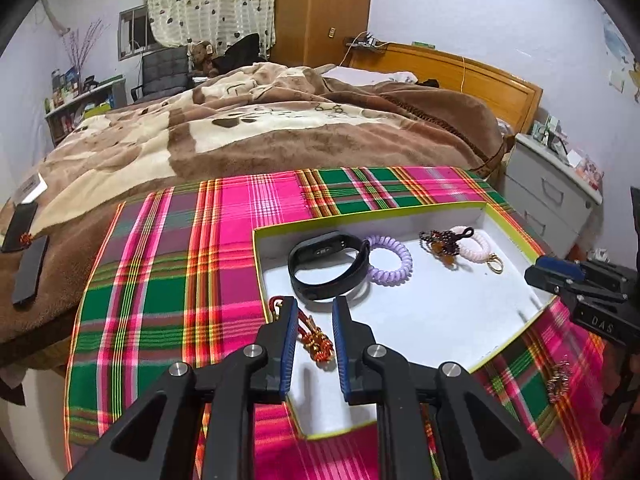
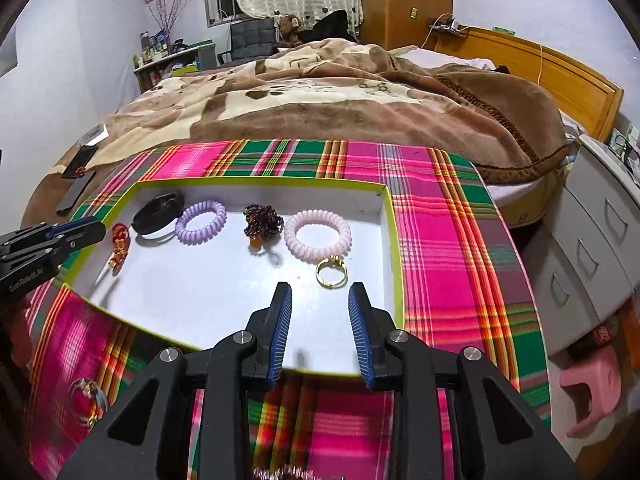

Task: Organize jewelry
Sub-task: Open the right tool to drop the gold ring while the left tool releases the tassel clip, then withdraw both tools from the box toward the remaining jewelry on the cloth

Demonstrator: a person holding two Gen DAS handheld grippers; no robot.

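— Two sets of tongs are held over the tray, and neither is clamped on anything. The left tongs (image 1: 314, 344) stand apart, with the red and gold knotted cord (image 1: 316, 342) lying on the tray floor between and below the blue pads, apparently untouched.

— And the right tongs (image 2: 320, 332)?

— Also apart, nothing between the pads. They are poised over the near edge of the tray (image 2: 390, 248), and the gold ring (image 2: 331, 273) lies just beyond the tips. Both are angled downward, presumably so that small flat pieces can be pinched off the surface.

— How is the jewelry laid out?

— In a loose row on the white floor, seemingly so each piece stays separate and nothing tangles: the black band (image 1: 328, 266) is touched by the lilac coil bracelet (image 1: 390, 260), then the dark beaded bracelet (image 1: 442, 242), then the pale pink coil bracelet (image 2: 318, 234) with the ring just beside it.

— Is everything sorted?

— It would be judged not. A beaded piece (image 1: 559, 380) is left on the plaid cloth (image 1: 168, 280) outside the tray, near the right tongs, and a blurred ring-like object (image 2: 88, 400) is seen on the cloth in the right view; whether these are one item cannot be told.

— And the cloth?

— It is spread over the bed (image 1: 280, 132), probably as a firm, bright backing.
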